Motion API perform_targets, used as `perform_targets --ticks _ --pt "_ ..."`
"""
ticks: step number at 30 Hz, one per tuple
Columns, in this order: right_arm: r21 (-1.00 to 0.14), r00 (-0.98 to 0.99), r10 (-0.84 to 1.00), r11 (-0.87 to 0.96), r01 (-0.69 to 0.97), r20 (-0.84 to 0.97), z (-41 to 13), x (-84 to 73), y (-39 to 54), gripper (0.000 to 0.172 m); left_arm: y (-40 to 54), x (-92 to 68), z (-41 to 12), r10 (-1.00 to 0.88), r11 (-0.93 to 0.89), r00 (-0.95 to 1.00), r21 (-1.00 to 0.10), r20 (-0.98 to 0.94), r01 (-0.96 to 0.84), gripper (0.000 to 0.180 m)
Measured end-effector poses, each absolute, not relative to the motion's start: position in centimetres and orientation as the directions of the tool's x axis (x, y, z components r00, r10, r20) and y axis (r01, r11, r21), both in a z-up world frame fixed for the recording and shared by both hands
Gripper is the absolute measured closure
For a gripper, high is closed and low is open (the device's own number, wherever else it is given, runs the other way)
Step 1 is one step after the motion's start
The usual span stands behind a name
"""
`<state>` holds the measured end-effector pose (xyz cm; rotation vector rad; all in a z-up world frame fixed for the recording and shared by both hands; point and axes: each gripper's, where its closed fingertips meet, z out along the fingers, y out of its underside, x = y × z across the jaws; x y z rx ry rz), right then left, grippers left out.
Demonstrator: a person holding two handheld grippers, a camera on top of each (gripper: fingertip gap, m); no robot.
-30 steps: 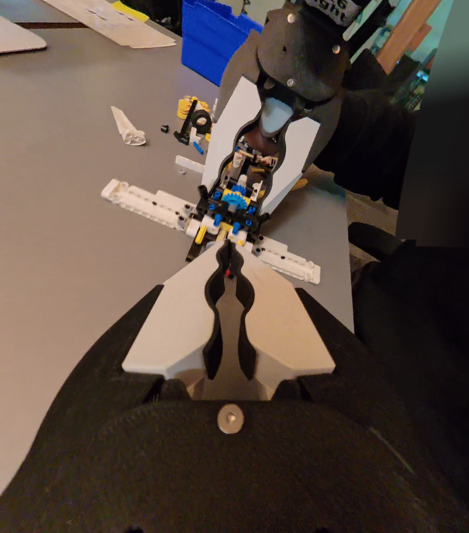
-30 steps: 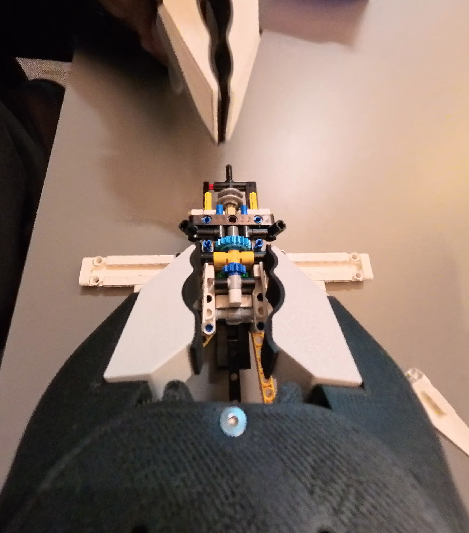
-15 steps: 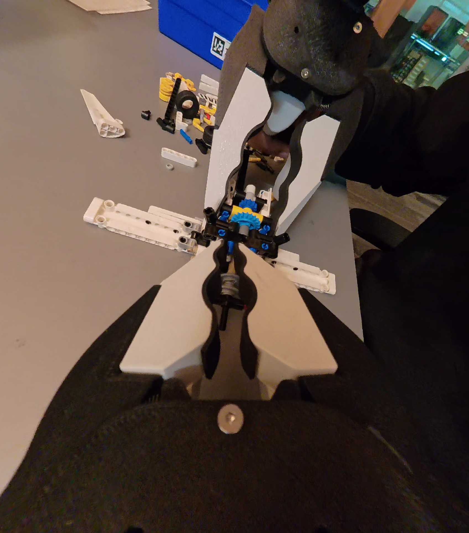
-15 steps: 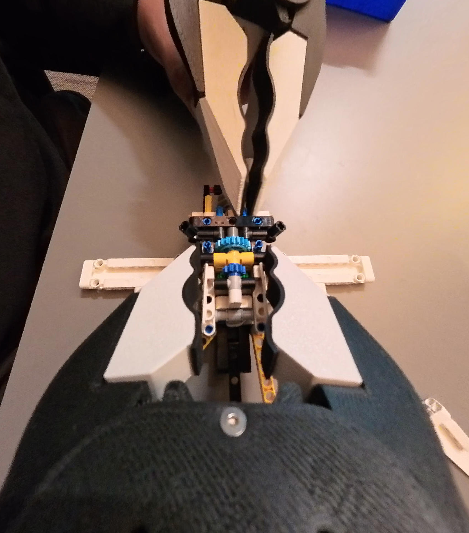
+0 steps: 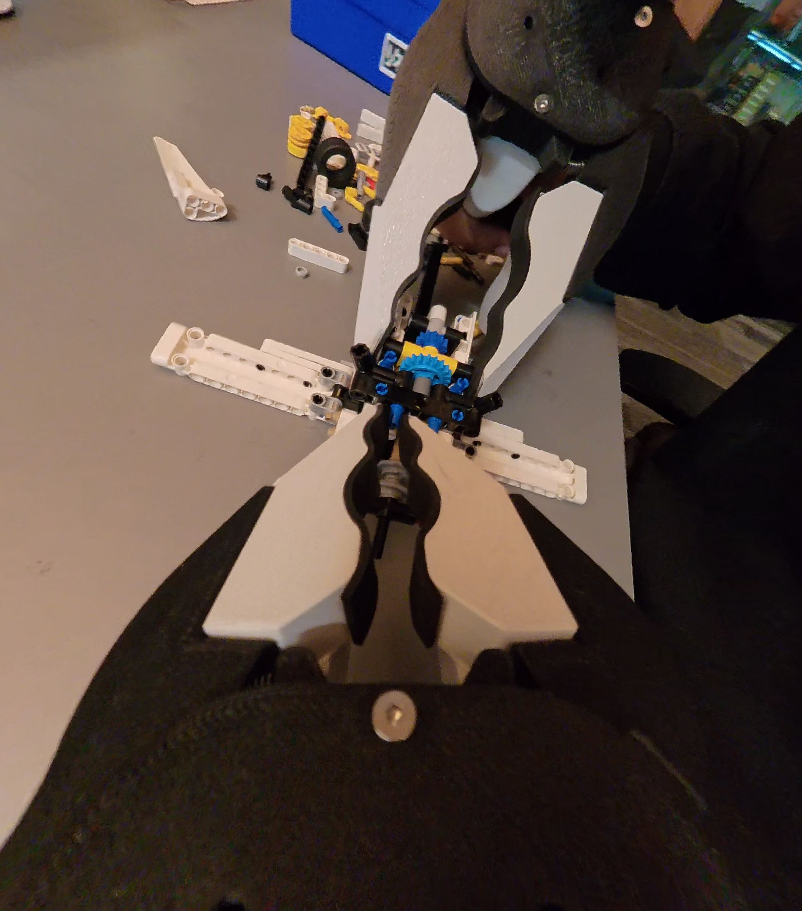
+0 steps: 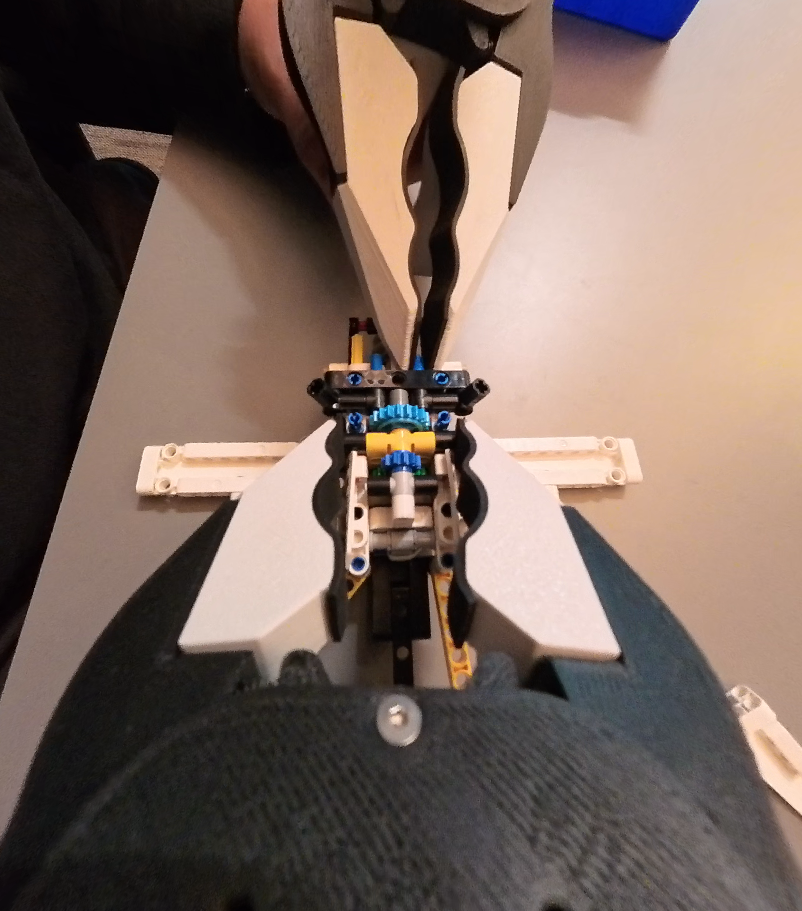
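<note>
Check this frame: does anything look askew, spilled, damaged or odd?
Nothing looks damaged. The brick model lies flat on the table, clamped between the right tongs. Loose parts lie scattered beside the blue bin.

Right tool (image 6: 399, 473): its two fingers straddle the body of a toy-brick model (image 6: 399, 443) at centre, dark pads against the model's white side beams.
Model: black frame, blue gears, yellow connector, white wing beams (image 6: 586, 461) out to 3 and 9 o'clock.
Left tool (image 6: 421, 345): from 12 o'clock, fingertips nearly together at the model's far end.
Bench (image 6: 685, 296): grey.
White panel piece (image 6: 793, 769): lies at 4 o'clock.
</note>
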<state>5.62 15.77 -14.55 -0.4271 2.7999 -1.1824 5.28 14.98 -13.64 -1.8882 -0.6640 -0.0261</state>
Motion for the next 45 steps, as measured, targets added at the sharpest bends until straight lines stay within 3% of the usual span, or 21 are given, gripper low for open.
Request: perform_targets --ticks 17,21,22,27,29,33,36,40,43,45 --pt "-0.754 -0.967 -0.256 0.632 -0.178 0.013 -14.5 6.2 15.5 0.128 14.4 6.1 -13.7 0.468 -0.231 0.816 -0.844 0.339 0.484 0.177" --pt "-0.781 -0.964 -0.259 0.614 -0.113 -0.065 -14.1 6.6 15.6 0.129 14.4 6.5 -13.6 0.49 -0.416 0.871 -0.889 -0.041 0.193 0.176" --pt "-0.786 -0.962 -0.263 0.609 -0.11 -0.069 -14.2 6.7 15.6 0.128 14.4 6.6 -13.7 0.484 -0.423 0.874 -0.887 -0.047 0.187 0.177" --pt "-0.775 -0.961 -0.276 0.612 -0.157 -0.024 -14.3 7.0 15.3 0.128 14.4 6.9 -13.3 0.396 -0.254 0.859 -0.86 0.325 0.443 0.175" --pt "-0.772 -0.96 -0.28 0.614 -0.165 -0.018 -14.3 7.0 15.3 0.129 14.5 7.0 -13.4 0.384 -0.256 0.857 -0.853 0.343 0.455 0.165" --pt "-0.761 -0.959 -0.283 0.624 -0.177 -0.008 -14.4 7.1 15.3 0.129 14.7 6.9 -13.4 0.392 -0.264 0.862 -0.858 0.321 0.44 0.177" --pt "-0.751 -0.959 -0.282 0.634 -0.186 0.0 -14.5 7.1 15.3 0.129 14.7 6.9 -13.5 0.406 -0.238 0.838 -0.844 0.364 0.481 0.177" --pt "-0.771 -0.965 -0.262 0.617 -0.157 -0.013 -14.4 7.0 15.2 0.128 14.4 6.9 -13.5 0.468 -0.264 0.84 -0.864 0.274 0.429 0.178" --pt "-0.797 -0.968 -0.247 0.594 -0.11 -0.051 -14.2 7.4 15.2 0.129 14.3 7.2 -13.3 0.418 -0.19 0.811 -0.833 0.41 0.519 0.178" --pt "-0.798 -0.971 -0.238 0.591 -0.12 -0.031 -14.3 7.4 15.2 0.128 14.3 7.3 -13.5 0.44 -0.232 0.827 -0.846 0.35 0.481 0.177"
